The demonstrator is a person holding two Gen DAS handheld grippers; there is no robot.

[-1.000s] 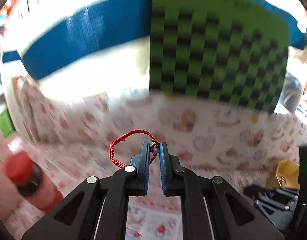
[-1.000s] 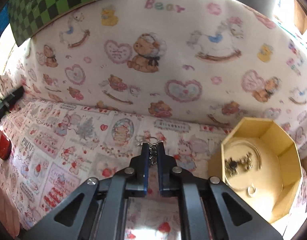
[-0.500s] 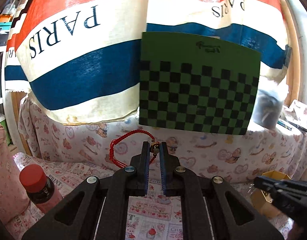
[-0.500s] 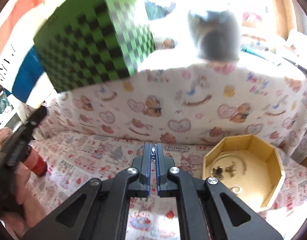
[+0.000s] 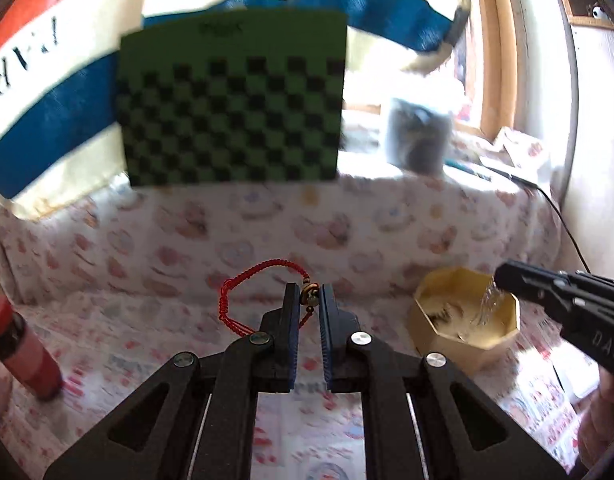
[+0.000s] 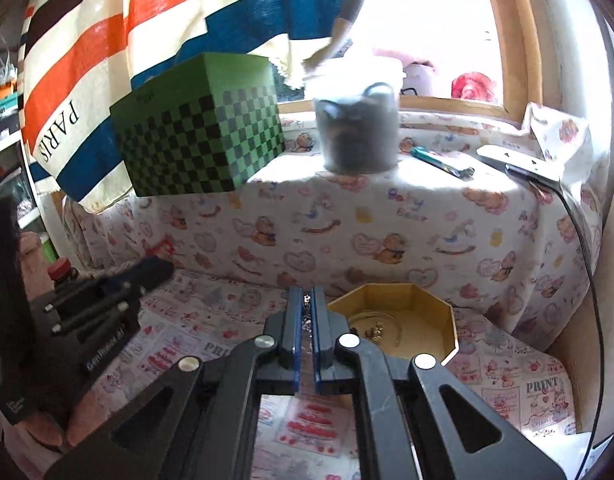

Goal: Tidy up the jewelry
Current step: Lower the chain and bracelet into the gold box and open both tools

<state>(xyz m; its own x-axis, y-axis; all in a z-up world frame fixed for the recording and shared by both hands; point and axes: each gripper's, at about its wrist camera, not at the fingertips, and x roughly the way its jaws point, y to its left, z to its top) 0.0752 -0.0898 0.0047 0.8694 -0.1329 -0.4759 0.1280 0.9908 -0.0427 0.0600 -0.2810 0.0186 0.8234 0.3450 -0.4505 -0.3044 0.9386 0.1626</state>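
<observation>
Two grippers, each carrying one piece of jewelry above a cloth-covered surface (image 6: 211, 308). The left gripper (image 5: 309, 300) has its jaws drawn close and pinches the red cord bracelet (image 5: 243, 292) at its small brass-coloured beads (image 5: 310, 295); the rest of the loop stands free to the left of the jaws, clear of the cloth. The right gripper (image 6: 305, 312) is pressed nearly together on a thin silver chain (image 6: 306, 303); in the left wrist view the chain (image 5: 487, 300) hangs from the tip of that gripper (image 5: 503, 278) over the yellow octagonal box (image 5: 467, 320), which sits toward the right edge of the cloth and already holds a few small metal pieces (image 6: 375, 332).

Handling, as judged: both pieces are very light and limp. The cord is soft and will sag and swing; the bead cluster is its only firm part and the best hold, though round beads may roll out of flat pads. The chain is slippery and fine, prone to tangle with the pieces in the box; it should be lowered until it pools before the jaws part. Neither item looks fragile.

A red-capped bottle (image 5: 15, 344) stands near the left edge; a green checkered box (image 6: 199, 128) sits on the raised ledge behind.
</observation>
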